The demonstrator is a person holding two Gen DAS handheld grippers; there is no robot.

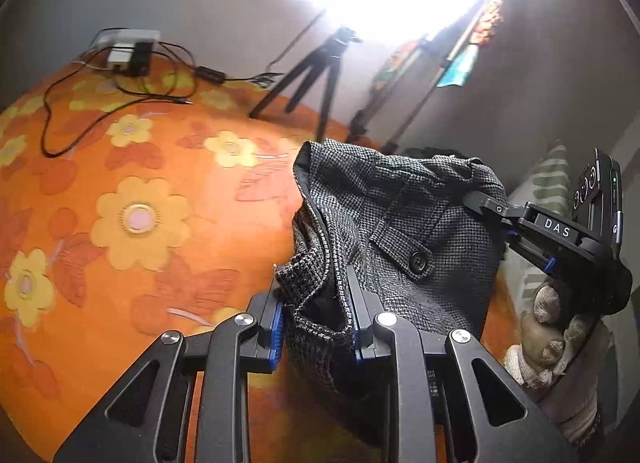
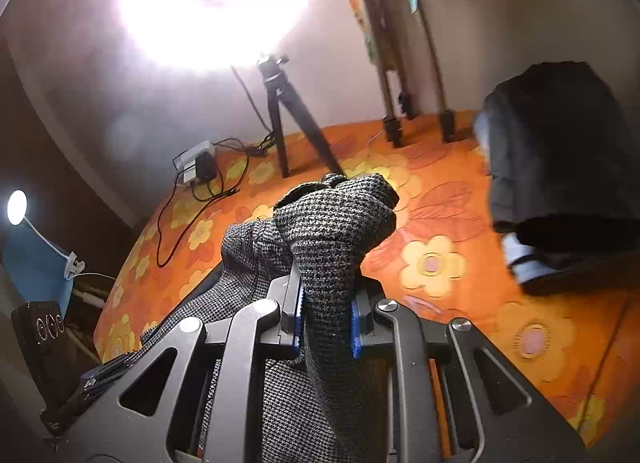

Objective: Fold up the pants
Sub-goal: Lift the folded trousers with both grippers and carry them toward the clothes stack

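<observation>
Grey houndstooth pants (image 1: 404, 231) with a black button hang bunched above an orange flowered bedspread (image 1: 140, 183). My left gripper (image 1: 316, 315) is shut on the pants' waistband edge. My right gripper (image 2: 326, 315) is shut on another bunch of the pants (image 2: 332, 223). In the left wrist view the right gripper (image 1: 480, 211) shows at the right, clamped on the far side of the waistband and held by a gloved hand (image 1: 548, 327). In the right wrist view the left gripper's body shows at the lower left; its tips are hidden by cloth.
A black tripod (image 1: 316, 71) and two lamp-stand legs (image 2: 416, 119) stand at the bed's far edge. A power strip with cables (image 1: 128, 51) lies at the far left. A stack of dark folded clothes (image 2: 560, 167) lies to the right. A bright lamp glares above.
</observation>
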